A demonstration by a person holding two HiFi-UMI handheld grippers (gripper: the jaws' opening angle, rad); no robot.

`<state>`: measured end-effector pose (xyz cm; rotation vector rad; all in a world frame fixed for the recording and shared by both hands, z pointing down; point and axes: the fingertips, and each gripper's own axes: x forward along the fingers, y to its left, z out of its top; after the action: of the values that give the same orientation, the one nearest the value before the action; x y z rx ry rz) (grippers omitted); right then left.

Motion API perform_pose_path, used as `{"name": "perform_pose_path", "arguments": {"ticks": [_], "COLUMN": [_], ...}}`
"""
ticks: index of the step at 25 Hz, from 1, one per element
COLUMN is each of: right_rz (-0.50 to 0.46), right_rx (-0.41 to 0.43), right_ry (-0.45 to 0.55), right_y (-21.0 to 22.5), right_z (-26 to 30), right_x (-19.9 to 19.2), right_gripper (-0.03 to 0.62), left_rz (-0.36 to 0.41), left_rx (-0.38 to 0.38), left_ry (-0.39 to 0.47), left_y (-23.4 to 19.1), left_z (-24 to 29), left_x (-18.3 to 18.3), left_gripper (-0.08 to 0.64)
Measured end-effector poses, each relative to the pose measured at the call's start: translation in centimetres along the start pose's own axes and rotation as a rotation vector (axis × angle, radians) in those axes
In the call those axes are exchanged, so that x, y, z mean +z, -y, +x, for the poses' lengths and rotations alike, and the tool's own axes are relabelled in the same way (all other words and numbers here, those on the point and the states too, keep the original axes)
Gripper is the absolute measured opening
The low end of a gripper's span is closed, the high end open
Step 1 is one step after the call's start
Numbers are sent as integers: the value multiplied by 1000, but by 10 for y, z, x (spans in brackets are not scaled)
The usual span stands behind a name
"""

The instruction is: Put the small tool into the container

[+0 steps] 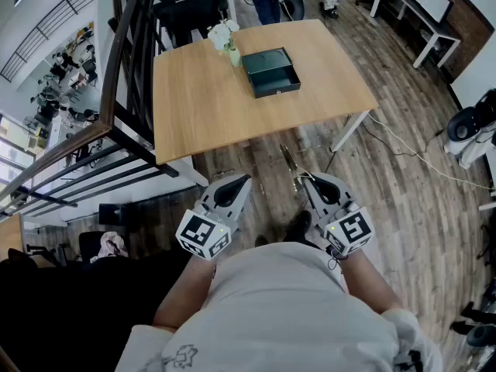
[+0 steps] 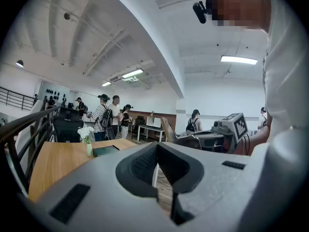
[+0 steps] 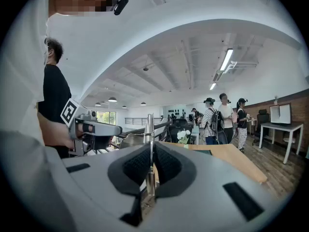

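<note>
**Slim silver metal tool point(image 3: 149, 128) clamped in the right gripper point(image 3: 150, 153), well apart from the container**

The tool stands between the right gripper's black pads, which press on it from both sides, and its upper end pokes out past the jaw tips. In the head view it points from the gripper toward the light wooden table point(image 1: 194, 91). The dark green rectangular container point(image 1: 271, 71) sits on the far part of that tabletop, near a small vase of white flowers point(image 1: 225, 40). The left gripper point(image 1: 245, 180) is held beside the right one, close to the person's body. Its jaws are pressed together with nothing between them.
</note>
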<state>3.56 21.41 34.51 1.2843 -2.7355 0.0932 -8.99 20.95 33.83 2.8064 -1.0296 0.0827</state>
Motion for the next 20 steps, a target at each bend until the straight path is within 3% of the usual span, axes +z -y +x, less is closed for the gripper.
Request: {"name": "perform_pose_path", "arguments": {"ticks": [12,20], "right_rz": [-11,-7], "right_rx": [-6,34], "right_ry": [4,-21], "right_y": [46,94], "right_z": [-2,7], "right_x": [3,-5], "right_gripper": [9,9], "left_rz": [18,5], "left_rx": [17,34], "left_ry": [-9,-31], "left_y": [2,-2], "left_z": [37,86], "left_x": [2,0], "left_gripper": [5,5]}}
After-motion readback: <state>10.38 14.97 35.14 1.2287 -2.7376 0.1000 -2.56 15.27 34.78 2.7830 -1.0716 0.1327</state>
